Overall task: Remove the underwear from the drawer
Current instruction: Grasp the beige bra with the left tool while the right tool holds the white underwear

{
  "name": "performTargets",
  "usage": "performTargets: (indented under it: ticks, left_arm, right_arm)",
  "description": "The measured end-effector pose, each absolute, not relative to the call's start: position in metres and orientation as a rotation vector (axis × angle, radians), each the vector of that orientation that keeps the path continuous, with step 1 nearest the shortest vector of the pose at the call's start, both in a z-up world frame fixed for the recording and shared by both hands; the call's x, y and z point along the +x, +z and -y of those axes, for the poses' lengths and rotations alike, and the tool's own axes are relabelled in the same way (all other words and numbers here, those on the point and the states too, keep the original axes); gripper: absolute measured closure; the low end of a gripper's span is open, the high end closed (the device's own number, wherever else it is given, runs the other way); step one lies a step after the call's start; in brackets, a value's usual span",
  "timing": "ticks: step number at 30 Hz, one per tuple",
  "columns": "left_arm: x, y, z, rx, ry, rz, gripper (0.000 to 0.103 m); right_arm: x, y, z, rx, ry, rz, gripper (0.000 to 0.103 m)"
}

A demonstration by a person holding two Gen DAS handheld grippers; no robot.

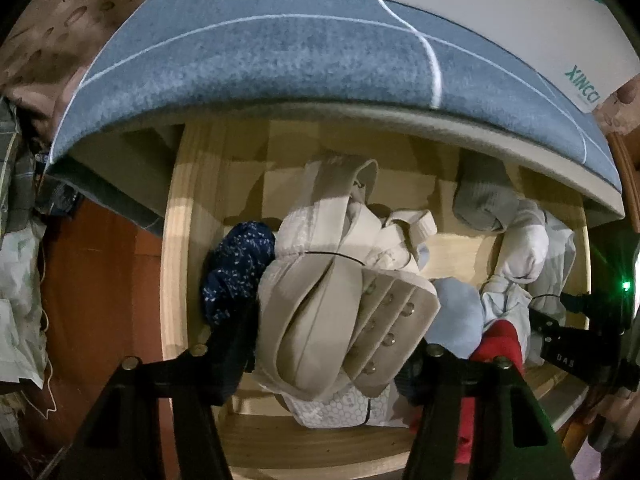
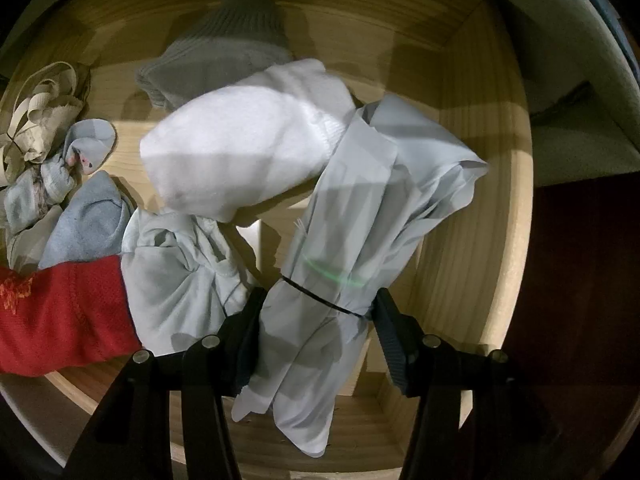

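Inside the wooden drawer [image 2: 460, 184], the left tool [image 1: 334, 354] pinches a beige bra [image 1: 340, 312] — the right tool [image 2: 316, 320] grips a banded pale-blue bundle [image 2: 360, 232].

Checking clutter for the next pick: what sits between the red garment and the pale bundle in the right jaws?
In the right wrist view, a crumpled pale grey-blue garment lies between the red garment and the tied pale bundle; it touches the red one.

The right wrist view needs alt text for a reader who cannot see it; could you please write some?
The right gripper is closed on a pale grey garment bundle tied with a thin black band, above an open wooden drawer. In the drawer lie a white rolled sock, a grey sock and a red garment.
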State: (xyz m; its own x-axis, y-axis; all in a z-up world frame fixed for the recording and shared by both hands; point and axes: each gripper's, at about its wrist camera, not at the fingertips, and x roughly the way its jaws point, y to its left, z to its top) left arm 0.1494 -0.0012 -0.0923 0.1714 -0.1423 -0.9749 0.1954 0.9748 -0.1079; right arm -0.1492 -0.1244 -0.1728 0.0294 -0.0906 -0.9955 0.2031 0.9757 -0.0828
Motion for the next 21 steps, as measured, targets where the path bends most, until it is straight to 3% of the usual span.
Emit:
performTargets:
  ticks: [8, 21]
  left_arm:
    - [0.146, -0.087, -0.007, -0.002, -0.215, -1.383, 0.06]
    - [0.132, -0.057, -0.009, 0.007, -0.234, -1.362, 0.061]
  right_arm:
    - [-0.149, -0.173, 0.124, 0.088, -0.227, -1.526, 0.051]
    - [-0.149, -0.173, 0.124, 0.089, -0.229, -1.527, 0.051]
